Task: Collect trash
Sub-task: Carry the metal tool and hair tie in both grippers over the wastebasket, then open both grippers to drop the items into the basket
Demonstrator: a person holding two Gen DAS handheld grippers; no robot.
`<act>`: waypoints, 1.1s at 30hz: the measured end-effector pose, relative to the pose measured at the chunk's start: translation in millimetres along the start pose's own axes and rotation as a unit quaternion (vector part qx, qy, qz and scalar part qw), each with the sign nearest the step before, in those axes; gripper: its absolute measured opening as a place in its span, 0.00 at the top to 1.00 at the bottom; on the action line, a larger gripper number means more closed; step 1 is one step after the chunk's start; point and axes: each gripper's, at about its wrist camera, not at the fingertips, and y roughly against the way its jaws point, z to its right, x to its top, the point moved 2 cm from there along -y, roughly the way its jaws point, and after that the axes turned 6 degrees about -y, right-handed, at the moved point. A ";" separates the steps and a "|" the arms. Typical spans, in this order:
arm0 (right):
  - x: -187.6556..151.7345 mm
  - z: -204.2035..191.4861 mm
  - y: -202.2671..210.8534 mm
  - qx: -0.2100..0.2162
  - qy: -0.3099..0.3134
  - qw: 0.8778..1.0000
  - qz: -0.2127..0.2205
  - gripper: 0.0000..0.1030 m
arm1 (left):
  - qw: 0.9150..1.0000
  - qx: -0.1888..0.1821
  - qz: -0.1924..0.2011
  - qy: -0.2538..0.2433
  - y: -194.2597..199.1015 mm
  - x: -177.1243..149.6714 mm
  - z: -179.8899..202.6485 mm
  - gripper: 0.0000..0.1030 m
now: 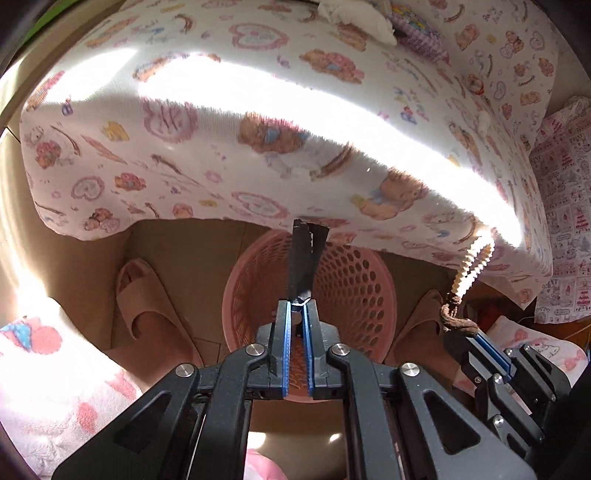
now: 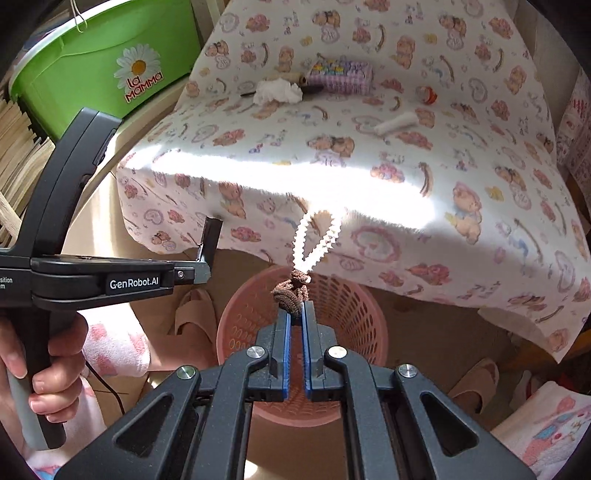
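1. Left wrist view. A table draped in a fuzzy white cloth printed with teddy bears and pink hearts (image 1: 258,122) fills the upper frame; a hard band of sunlight crosses it. Below its hem, a brown floor with a tan slipper (image 1: 147,299) to the left of a round pink perforated plastic basket (image 1: 354,284).
2. The left gripper (image 1: 298,303) has its blue-padded jaws clamped on a flat black strip of stiff wrapper (image 1: 304,258), held upright over the basket's mouth.
3. At right, the right gripper (image 1: 466,329) pinches a knotted brown cord with a cream fuzzy looped end (image 1: 469,273), beside the basket rim.
4. At the far edge of the table, a crumpled white tissue (image 1: 354,18) beside a lilac woven pouch (image 1: 421,33).
5. Right wrist view. The same cloth-covered table; on it the tissue (image 2: 277,91), the pouch (image 2: 340,75), a rolled white paper scrap (image 2: 397,123), and a small red-and-white round item (image 2: 426,95).
6. A glossy green plastic tub with a daisy sticker (image 2: 107,62) sits at the upper left, beyond the table.
7. The right gripper (image 2: 295,312), jaws closed on the brown cord (image 2: 291,291), holds it above the basket (image 2: 354,321); the cream loop stands upward.
8. The left gripper (image 2: 201,267) enters from the left with the black strip (image 2: 211,236), a hand (image 2: 44,369) on its handle.
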 end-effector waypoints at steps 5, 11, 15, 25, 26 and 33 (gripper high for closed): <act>-11.0 13.4 -38.8 -0.015 -0.026 0.999 -0.044 0.94 | 0.999 0.005 -0.045 0.007 -25.0 -6.4 -1.9 0.94; -21.0 18.5 -73.6 -0.038 -0.031 0.996 -0.074 0.94 | 0.997 0.010 -0.075 0.021 -43.7 -10.8 -4.6 0.93; -22.2 20.5 -82.1 -0.039 -0.037 0.995 -0.079 0.94 | 0.997 0.013 -0.071 0.025 -41.1 -9.4 -7.0 0.83; -17.3 29.1 -73.5 -0.047 -0.053 0.995 -0.068 0.74 | 0.999 0.018 -0.048 0.011 -25.6 -3.8 -4.6 0.68; -15.7 29.4 -69.0 -0.049 -0.054 0.995 -0.062 0.71 | 0.999 0.020 -0.041 0.008 -22.7 -3.6 -5.2 0.67; -3.0 30.5 -29.6 -0.056 -0.053 0.997 -0.004 0.62 | 0.999 0.036 0.021 -0.029 13.8 1.2 2.7 0.62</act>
